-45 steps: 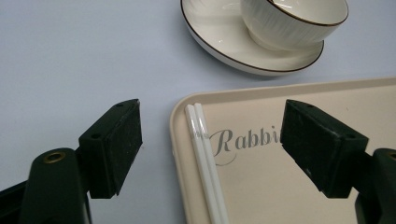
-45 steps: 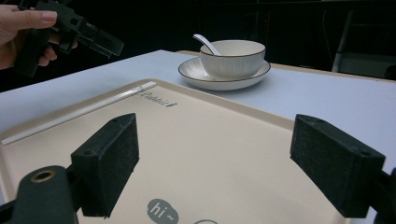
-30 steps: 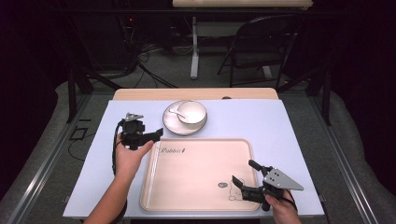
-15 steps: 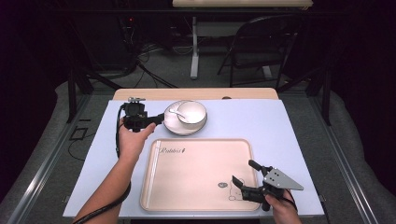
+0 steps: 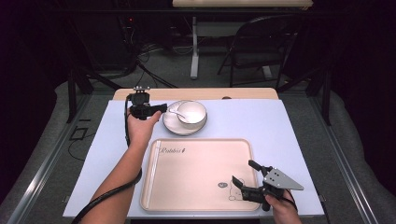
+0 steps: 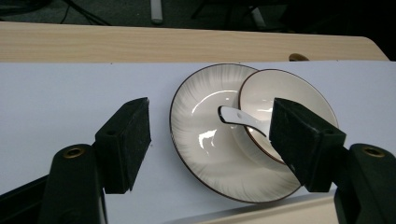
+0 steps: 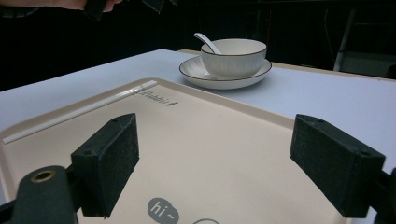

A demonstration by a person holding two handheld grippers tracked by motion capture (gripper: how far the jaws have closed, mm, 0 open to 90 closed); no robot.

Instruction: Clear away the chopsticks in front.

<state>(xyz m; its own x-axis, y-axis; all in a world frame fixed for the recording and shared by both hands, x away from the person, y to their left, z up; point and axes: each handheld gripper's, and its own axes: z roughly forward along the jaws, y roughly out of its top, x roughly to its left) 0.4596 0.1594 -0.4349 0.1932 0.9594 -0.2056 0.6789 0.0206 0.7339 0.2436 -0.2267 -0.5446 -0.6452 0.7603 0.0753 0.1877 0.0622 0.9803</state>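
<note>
While the left gripper (image 5: 161, 108) hovers wide at the plate (image 5: 173, 124) upper left of centre, jaws just narrowing slightly, apparently empty, the right gripper (image 5: 243, 173) gapes lower right.

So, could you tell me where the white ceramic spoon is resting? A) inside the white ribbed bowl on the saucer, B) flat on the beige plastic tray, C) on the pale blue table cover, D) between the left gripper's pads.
A: the white ceramic spoon leans in the white ribbed bowl, which sits on the saucer.
</note>
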